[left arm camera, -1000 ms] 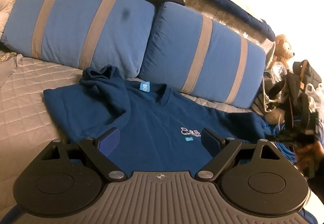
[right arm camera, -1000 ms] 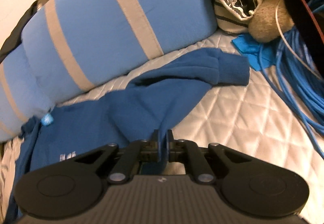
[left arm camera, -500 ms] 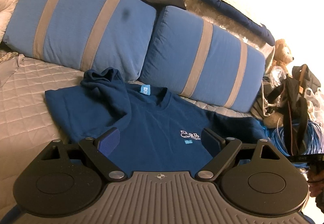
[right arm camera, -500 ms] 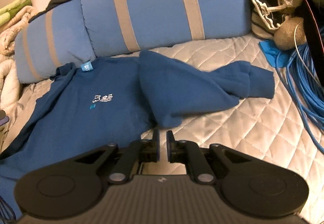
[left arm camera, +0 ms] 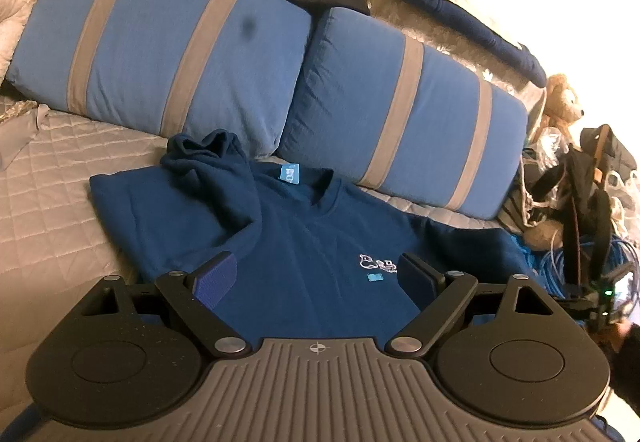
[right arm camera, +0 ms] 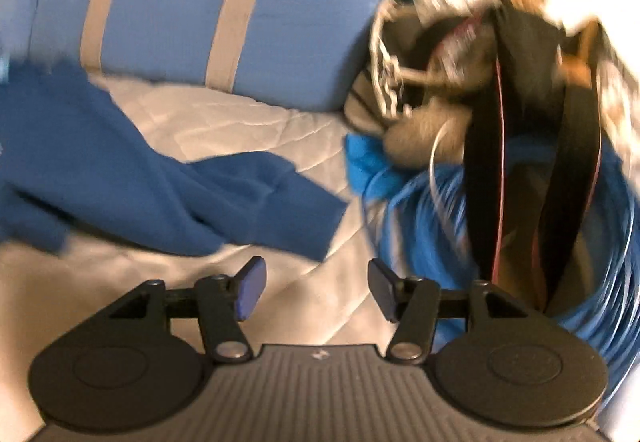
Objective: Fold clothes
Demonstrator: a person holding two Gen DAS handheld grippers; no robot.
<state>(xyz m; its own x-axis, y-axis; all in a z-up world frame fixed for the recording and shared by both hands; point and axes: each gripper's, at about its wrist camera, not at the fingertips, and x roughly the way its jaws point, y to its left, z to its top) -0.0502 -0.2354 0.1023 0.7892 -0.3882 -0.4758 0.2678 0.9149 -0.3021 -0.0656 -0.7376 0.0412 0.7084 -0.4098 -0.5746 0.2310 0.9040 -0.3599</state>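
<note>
Quilted bed (left arm camera: 52, 202) carrying a navy sweatshirt (left arm camera: 304, 242), front up. Left tool (left arm camera: 316, 278) and right tool (right arm camera: 316, 288) both gape, empty. Folding looks barely begun: one sleeve (right arm camera: 256, 198) lies outstretched.

- One navy sweatshirt (left arm camera: 304, 242) at centre.
- Two striped blue cushions (left arm camera: 168, 54) (left arm camera: 404, 114) at twelve o'clock.
- One teddy bear (left arm camera: 562, 98) at two o'clock.
- One blue cable coil (right arm camera: 440, 226) at three o'clock.
- Two grippers (left arm camera: 316, 278) (right arm camera: 316, 288).
</note>
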